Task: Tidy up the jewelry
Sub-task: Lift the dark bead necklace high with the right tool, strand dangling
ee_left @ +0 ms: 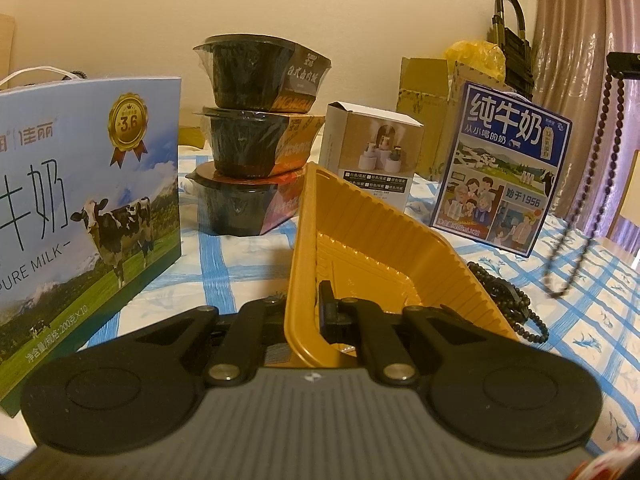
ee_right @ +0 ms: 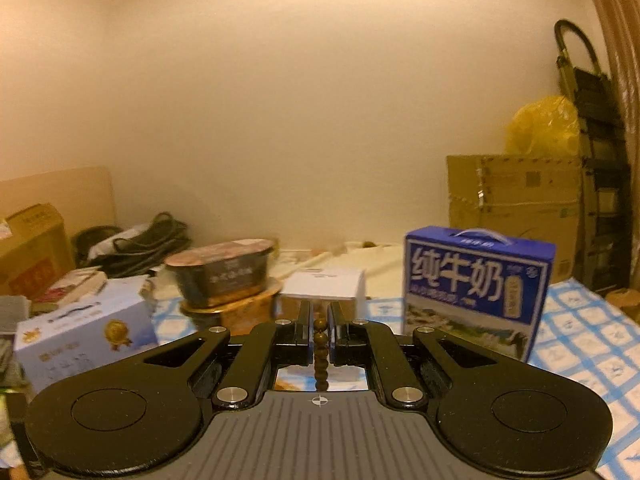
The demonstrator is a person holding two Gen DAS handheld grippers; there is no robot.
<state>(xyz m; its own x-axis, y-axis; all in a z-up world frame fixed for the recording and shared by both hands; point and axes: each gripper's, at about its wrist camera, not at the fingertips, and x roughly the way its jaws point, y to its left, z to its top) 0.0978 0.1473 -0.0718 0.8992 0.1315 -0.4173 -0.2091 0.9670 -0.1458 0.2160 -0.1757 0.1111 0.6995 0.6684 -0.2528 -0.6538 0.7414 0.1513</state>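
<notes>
Beads on a string hang from the right gripper [ee_right: 319, 334], whose fingers are pinched on the bead necklace [ee_right: 321, 354] at the lower centre of the right wrist view, the strand running straight down between them and out of sight below. In the left wrist view the same necklace [ee_left: 588, 168] shows as a dark vertical line at the right edge of the frame, its long axis close to upright, its lower loop blurred just above the checked table [ee_left: 580, 320]. The left gripper [ee_left: 306, 312] sits at the lower centre of that view, its fingers clamped on the near rim of a gold tray [ee_left: 360, 216], which is tipped up so that its ribbed inside faces right, toward the hanging strand. Another heap of dark beads [ee_left: 500, 300] lies on the table against the tray's lower right edge; whether it is a separate piece or 1 with the lifted strand cannot be told from here. The coming move appears to turn on this gap: the hanging necklace is right of the tray mouth, and the right hand, already holding it, would have to carry it leftward over the rim. 2 milk cartons, a small white box and 3 stacked bowls stand behind.
</notes>
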